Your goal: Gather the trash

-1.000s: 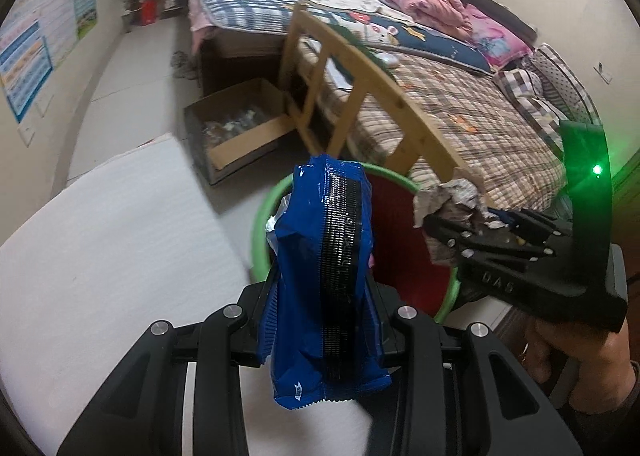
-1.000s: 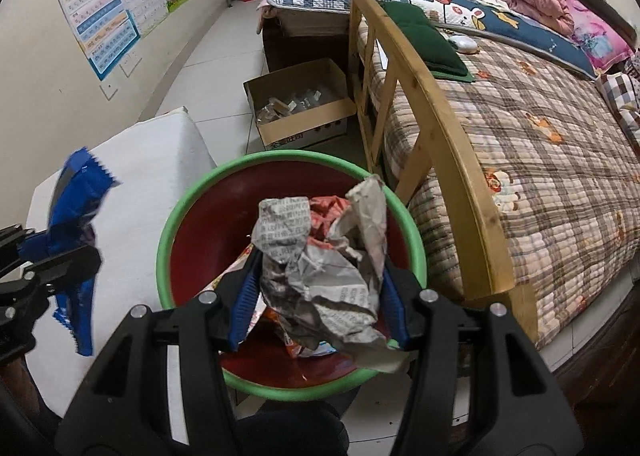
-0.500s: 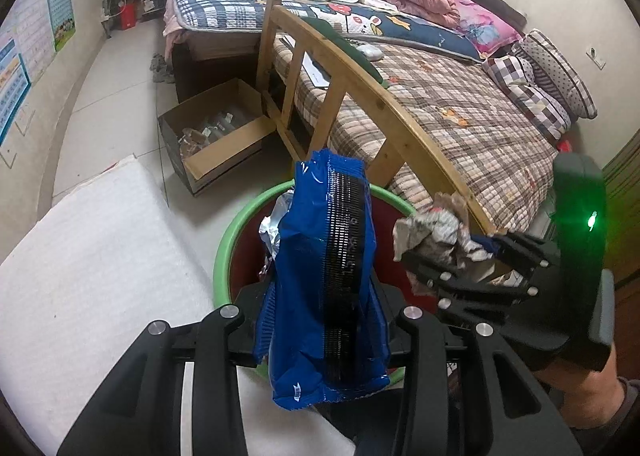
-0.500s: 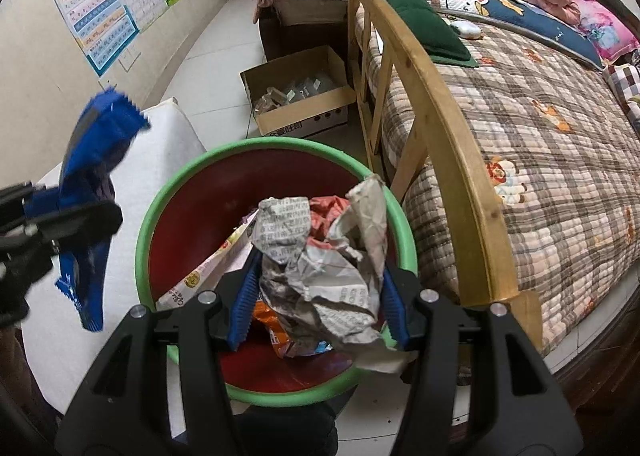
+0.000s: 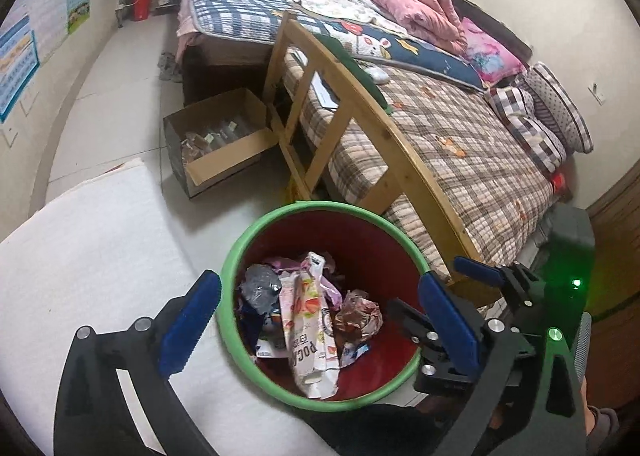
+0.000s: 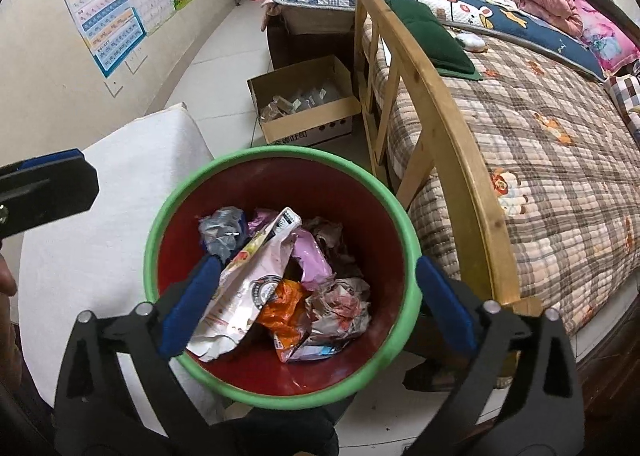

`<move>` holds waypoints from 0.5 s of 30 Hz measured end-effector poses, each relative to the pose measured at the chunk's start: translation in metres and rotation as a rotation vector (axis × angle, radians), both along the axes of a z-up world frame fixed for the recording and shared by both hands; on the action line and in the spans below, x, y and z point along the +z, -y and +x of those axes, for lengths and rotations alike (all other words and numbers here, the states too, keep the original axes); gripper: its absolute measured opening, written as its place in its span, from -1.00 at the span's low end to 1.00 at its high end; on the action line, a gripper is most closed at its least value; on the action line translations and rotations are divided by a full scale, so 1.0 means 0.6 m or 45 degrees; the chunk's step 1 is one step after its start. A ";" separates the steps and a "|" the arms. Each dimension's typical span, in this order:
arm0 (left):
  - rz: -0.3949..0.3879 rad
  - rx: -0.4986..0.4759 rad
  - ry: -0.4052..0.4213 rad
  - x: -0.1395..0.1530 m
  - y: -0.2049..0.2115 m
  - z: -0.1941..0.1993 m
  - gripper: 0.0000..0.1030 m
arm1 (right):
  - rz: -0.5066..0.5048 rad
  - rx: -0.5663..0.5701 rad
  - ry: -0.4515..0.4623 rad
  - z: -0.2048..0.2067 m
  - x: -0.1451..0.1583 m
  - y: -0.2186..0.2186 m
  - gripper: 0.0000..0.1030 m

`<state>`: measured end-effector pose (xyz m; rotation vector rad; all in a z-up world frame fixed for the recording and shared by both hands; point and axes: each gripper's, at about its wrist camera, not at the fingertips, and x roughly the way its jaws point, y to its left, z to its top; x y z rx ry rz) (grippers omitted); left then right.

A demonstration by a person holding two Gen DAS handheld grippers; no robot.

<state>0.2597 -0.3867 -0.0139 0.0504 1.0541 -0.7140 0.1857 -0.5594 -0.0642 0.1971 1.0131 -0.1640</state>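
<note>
Left tongs (image 5: 316,320): spread wide, empty, poised over the bin mouth.
Right tongs (image 6: 316,306): likewise wide, holding nothing, above the same opening; a stance suited to dropping.
Trash (image 6: 280,280): crumpled wrappers and packets heaped inside the green-rimmed red bin (image 6: 168,216) on the floor.
Adjacent: white padded tabletop (image 5: 92,240), its edge touching the bin; wooden bed frame (image 6: 436,128) close opposite, hemming it in; cardboard box (image 6: 308,116) beyond.

- You get soft, even indoor light in both views, with no hard shadows.
- The fisheye bends the bed rail (image 6: 436,128) and walls near the edges; corners go black.
- A green lamp (image 5: 554,333) glares slightly.
- Focus is fairly sharp, mildly soft at the rim.
</note>
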 end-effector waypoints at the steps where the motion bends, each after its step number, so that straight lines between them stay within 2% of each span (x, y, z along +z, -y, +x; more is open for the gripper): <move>1: 0.001 0.010 0.004 0.002 -0.005 0.001 0.84 | -0.002 0.002 0.005 -0.001 0.003 -0.003 0.90; 5: 0.019 0.069 0.055 0.019 -0.043 -0.007 0.84 | -0.019 0.008 0.013 -0.009 0.019 -0.025 0.90; 9: 0.081 0.139 0.132 0.040 -0.097 -0.025 0.84 | -0.024 -0.003 0.034 -0.023 0.040 -0.059 0.91; 13: 0.090 0.222 0.198 0.068 -0.176 -0.048 0.84 | -0.046 0.023 0.089 -0.044 0.068 -0.120 0.90; 15: 0.107 0.279 0.267 0.086 -0.227 -0.069 0.84 | -0.056 0.053 0.132 -0.056 0.084 -0.160 0.91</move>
